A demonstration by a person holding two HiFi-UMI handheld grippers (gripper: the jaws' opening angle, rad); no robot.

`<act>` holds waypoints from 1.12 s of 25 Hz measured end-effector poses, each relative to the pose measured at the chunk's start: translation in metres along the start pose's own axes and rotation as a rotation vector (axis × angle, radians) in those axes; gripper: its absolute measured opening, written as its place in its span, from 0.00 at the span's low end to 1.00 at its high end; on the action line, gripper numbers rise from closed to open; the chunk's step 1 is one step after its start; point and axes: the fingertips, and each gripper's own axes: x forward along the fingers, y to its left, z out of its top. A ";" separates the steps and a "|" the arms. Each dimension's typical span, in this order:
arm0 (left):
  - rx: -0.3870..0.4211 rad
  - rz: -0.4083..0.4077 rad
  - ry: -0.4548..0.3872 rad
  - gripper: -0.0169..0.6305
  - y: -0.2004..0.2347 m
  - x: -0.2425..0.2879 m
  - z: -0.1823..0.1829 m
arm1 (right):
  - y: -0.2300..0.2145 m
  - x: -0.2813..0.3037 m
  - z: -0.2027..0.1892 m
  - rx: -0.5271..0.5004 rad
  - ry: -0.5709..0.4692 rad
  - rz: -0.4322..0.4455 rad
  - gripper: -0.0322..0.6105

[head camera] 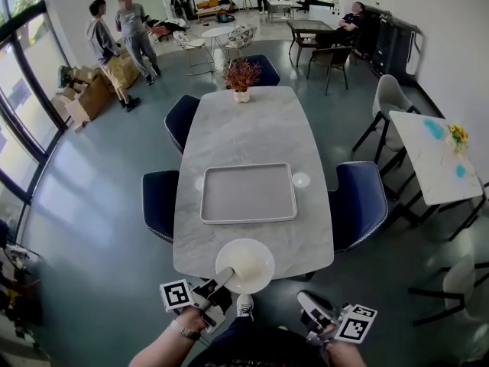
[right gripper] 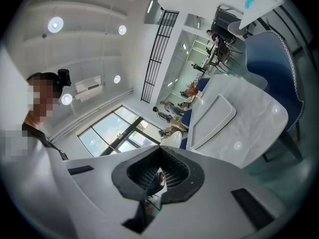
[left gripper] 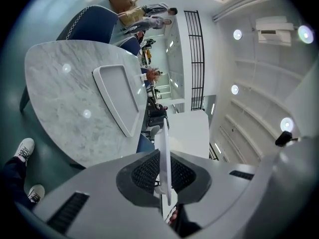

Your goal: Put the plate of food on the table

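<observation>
While your left gripper (head camera: 220,283) clamps the white plate (head camera: 246,264) by its near rim, the plate sits level at the near end of the marble table (head camera: 252,128), part of it out past the edge. From above you cannot tell whether its base touches the marble. In the left gripper view the plate shows edge-on as a thin white line, with a ribbed pad pressed to each face. The hollow of the plate holds a pale cream patch, perhaps food, but it is too washed out to name.

Beyond the plate, a grey rectangular tray (head camera: 247,193) lies flat at the table's middle, showing only its own grey floor. At the far end a small white pot (head camera: 241,95) holds a reddish-brown plant (head camera: 241,73).

Your right gripper (head camera: 312,306) hangs low at your right side, off the table and well apart from the plate, its jaws drawn together on nothing.
</observation>
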 end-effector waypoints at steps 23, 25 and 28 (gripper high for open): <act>-0.024 0.058 0.019 0.06 0.068 0.091 0.160 | -0.026 0.041 0.018 0.035 -0.203 -0.193 0.07; -0.032 0.074 0.015 0.06 0.077 0.097 0.173 | -0.029 0.041 0.018 0.023 -0.218 -0.219 0.07; -0.044 0.098 0.009 0.06 0.092 0.108 0.190 | -0.032 0.041 0.019 0.022 -0.244 -0.251 0.07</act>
